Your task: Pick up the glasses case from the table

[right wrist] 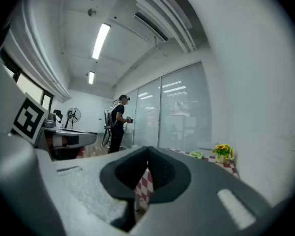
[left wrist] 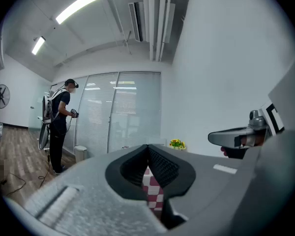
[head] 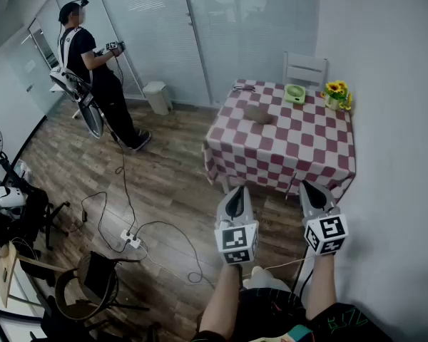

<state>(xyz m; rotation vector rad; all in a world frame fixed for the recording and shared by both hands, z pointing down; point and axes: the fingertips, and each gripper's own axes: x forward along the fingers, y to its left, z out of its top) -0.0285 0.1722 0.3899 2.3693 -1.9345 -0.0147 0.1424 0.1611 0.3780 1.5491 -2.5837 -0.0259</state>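
Note:
The brown glasses case (head: 259, 114) lies on the table with the red-and-white checked cloth (head: 299, 148), toward its far left part. My left gripper (head: 237, 194) and right gripper (head: 309, 189) hang side by side in the air over the wooden floor, short of the table's near edge and well apart from the case. Both point level toward the table. In the left gripper view, my left gripper (left wrist: 147, 147) has its jaws shut with nothing between them. The right gripper (right wrist: 147, 150) is shut and empty too. The case does not show in either gripper view.
On the table are a pair of glasses (head: 242, 87), a green bowl (head: 294, 93) and a pot of sunflowers (head: 337, 95); a white chair (head: 304, 70) stands behind. A person (head: 93, 70) stands far left. Cables (head: 132, 237) and a power strip lie on the floor, a dark chair (head: 93, 280) at near left.

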